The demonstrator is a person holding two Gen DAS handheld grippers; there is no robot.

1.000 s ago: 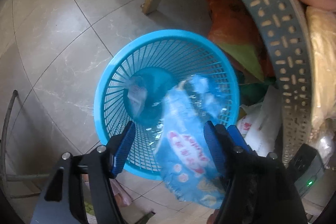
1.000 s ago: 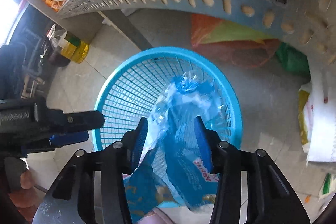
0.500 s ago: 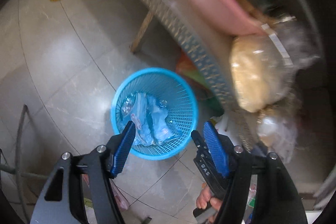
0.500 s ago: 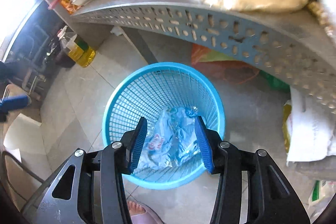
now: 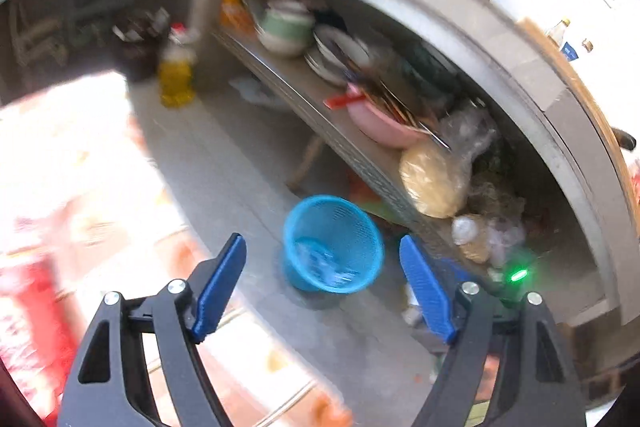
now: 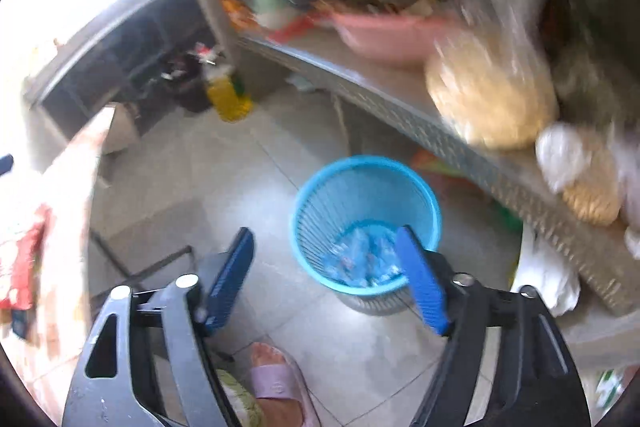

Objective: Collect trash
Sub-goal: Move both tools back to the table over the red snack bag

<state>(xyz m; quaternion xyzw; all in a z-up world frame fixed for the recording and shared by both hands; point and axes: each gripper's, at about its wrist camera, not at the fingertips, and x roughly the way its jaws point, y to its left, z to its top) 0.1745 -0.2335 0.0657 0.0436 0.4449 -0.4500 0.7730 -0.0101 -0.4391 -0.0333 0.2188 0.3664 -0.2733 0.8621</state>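
Whereas a second ago the right gripper [image 6: 326, 277] held a crumpled blue plastic wrapper [image 6: 362, 259] over the blue mesh basket [image 6: 366, 195], with the left gripper [image 5: 322, 285] close alongside, that wrapper now lies loose at the bottom of the basket and neither tool touches it. Both grippers have since pulled up and well away, so the basket looks smaller in each view and more of the room shows: the grey perforated shelf [image 5: 360, 155] with its pink basin [image 5: 380, 127] and bagged goods, the yellow oil bottle [image 5: 176, 79] on the tiled floor [image 6: 224, 163], and the person's foot in a pink slipper [image 6: 276, 383] below the right gripper. This suggests that this piece of trash is dealt with and that the next step is probably to find another piece. Both views are smeared by motion, most heavily at the left edge, where only blurred red and white shapes can be made out. Each gripper stands high above the floor, tilted down and forward towards the basket. Their blue jaws are spread wide apart with nothing between them.
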